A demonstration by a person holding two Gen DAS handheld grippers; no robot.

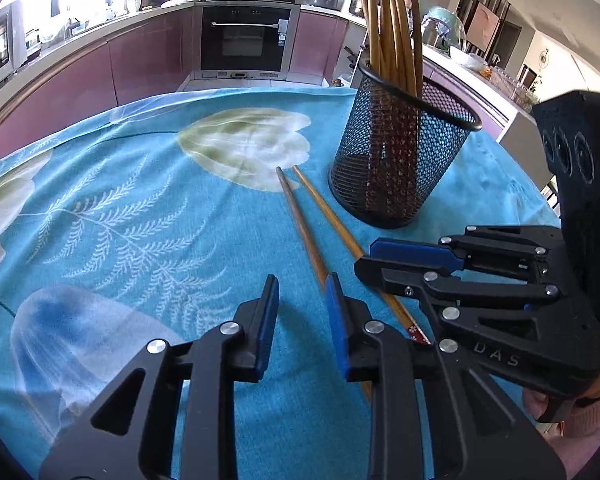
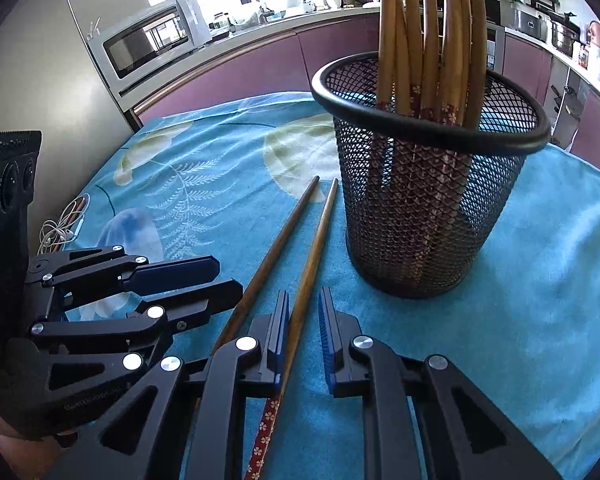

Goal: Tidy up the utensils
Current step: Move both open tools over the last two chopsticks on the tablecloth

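Most chopsticks already stand in the mesh cup (image 2: 428,200) on the blue cloth (image 1: 140,220), and only two are left lying just beside it: a darker stick (image 2: 272,248) and a lighter stick (image 2: 312,264), side by side with tips toward the cup. The right gripper (image 2: 304,328) tilts down over the lighter one, jaws narrow with that stick between them, its left pad against it and the right pad still off. The left gripper (image 1: 302,316) tilts down beside it, jaws narrow and empty, the darker stick just outside its right finger
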